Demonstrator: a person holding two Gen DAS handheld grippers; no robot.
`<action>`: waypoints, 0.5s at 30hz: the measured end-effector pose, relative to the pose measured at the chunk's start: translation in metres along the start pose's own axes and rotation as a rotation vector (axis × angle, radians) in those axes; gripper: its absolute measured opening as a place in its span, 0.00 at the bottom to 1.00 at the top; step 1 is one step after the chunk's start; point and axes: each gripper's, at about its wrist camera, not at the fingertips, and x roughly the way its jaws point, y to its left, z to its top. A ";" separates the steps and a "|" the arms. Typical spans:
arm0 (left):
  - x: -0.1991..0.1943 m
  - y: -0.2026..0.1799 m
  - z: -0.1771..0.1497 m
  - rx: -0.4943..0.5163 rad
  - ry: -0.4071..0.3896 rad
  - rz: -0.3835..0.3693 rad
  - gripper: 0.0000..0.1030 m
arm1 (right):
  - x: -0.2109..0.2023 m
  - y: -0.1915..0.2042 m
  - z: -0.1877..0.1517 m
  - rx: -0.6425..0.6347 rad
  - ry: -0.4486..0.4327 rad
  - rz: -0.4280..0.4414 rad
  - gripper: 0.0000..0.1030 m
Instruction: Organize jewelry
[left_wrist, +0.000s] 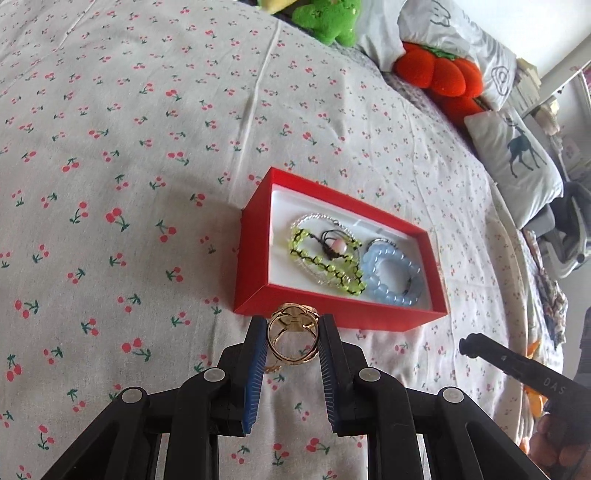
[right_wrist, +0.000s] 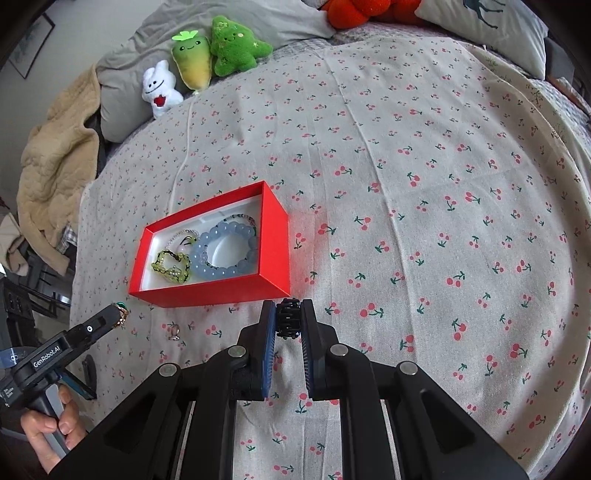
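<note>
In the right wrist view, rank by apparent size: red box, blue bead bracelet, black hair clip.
1. red box
2. blue bead bracelet
3. black hair clip, though it is nearer the camera, held in the right gripper.

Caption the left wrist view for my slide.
Left gripper holds a gold ring before the red box of bracelets.

Shiny gold metal ring (left_wrist: 293, 336) betw. ribbed blue rubbery pads (left_wrist: 255, 376) of matt black plastic left gripper (left_wrist: 291, 328). Red matt cardboard box (left_wrist: 255, 254), smooth white lining. Glossy pale-blue bead bracelet (left_wrist: 393, 275), translucent. Black plastic hair claw (right_wrist: 288, 318), semi-gloss. Cherry-print bed sheet (left_wrist: 129, 166): woven cotton cloth, creased. Green plush toy (right_wrist: 236, 46), fuzzy.
</note>
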 end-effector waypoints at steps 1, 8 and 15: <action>0.000 -0.003 0.002 0.008 -0.010 -0.003 0.21 | 0.000 0.002 0.001 -0.003 -0.004 0.005 0.13; 0.012 -0.022 0.014 0.062 -0.063 -0.019 0.21 | 0.004 0.011 0.012 -0.011 -0.047 0.038 0.13; 0.032 -0.032 0.025 0.055 -0.088 -0.043 0.21 | 0.013 0.021 0.022 -0.006 -0.084 0.086 0.13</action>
